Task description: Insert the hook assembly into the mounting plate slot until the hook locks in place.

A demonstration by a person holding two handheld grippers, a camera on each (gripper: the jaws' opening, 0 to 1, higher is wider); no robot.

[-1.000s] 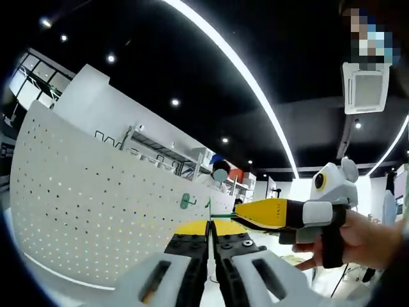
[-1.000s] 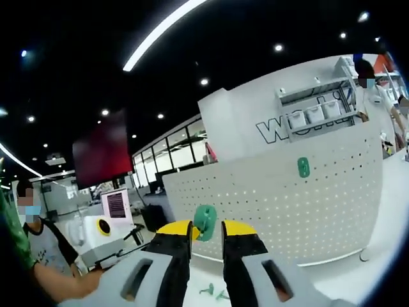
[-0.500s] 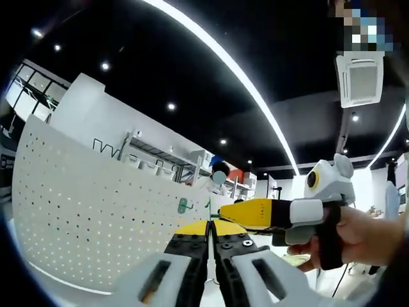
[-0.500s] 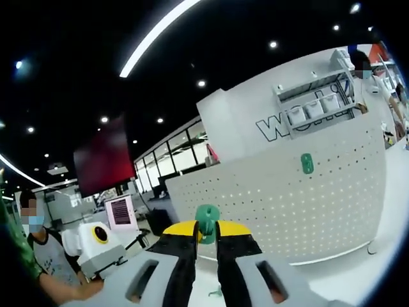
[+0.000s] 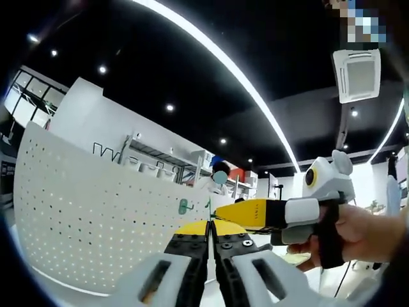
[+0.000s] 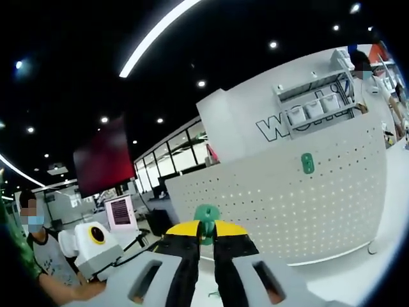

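A white pegboard mounting plate [image 5: 96, 217] stands upright, with one green hook [image 5: 184, 205] hanging on it. My left gripper [image 5: 209, 224] is shut, and a thin green sliver of the hook piece [image 5: 208, 205] rises from between its tips. The right gripper [image 5: 223, 212], held by a hand [image 5: 364, 236], reaches in from the right and meets those tips. In the right gripper view, my right gripper [image 6: 206, 225] is shut on the green hook piece [image 6: 206, 214] in front of the pegboard [image 6: 287, 204] and its mounted hook [image 6: 307, 163]. The left gripper's white body [image 6: 96, 240] shows at the lower left.
A person [image 6: 32, 243] stands at the far left, and another [image 6: 361, 70] by the shelves behind the pegboard. A red screen [image 6: 102, 157] hangs at the back. The white table [image 6: 358, 268] runs along the foot of the pegboard.
The right gripper's jaws, open around the green hook piece a second ago, have closed on it. The right gripper has edged closer to the left gripper's tips.
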